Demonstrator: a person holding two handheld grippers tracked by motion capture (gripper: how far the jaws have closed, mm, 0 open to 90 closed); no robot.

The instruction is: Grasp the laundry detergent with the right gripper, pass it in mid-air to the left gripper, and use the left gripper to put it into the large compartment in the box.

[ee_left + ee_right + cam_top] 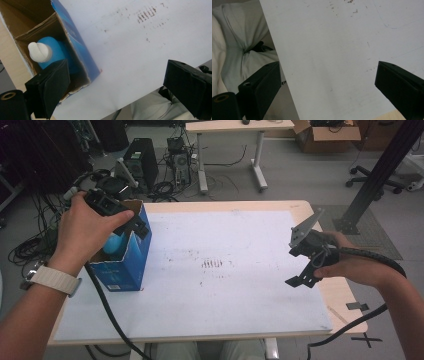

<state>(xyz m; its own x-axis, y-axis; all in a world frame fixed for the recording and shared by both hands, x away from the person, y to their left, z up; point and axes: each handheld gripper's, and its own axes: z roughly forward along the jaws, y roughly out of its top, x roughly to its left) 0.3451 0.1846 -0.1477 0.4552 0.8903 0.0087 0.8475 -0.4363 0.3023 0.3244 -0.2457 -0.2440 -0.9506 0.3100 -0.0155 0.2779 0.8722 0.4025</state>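
A blue cardboard box (123, 260) stands open-topped at the table's left edge. Inside it stands a blue bottle (53, 53) with a white cap (39, 51); part of the bottle (114, 243) peeks out under my hand. My left gripper (139, 226) hovers over the box's mouth, and the left gripper view shows the left gripper (117, 92) with its jaws wide apart and nothing between them. My right gripper (306, 272) hangs open over the right side of the white sheet (225, 270); the right gripper (328, 90) holds nothing.
The box (75, 42) sits at the sheet's left border on a light wooden table (350, 295). Faint brown marks (212, 264) stain the sheet's middle. On the floor beyond stand computer cases (141, 162), cables, another table (235, 126) and an office chair base (372, 182).
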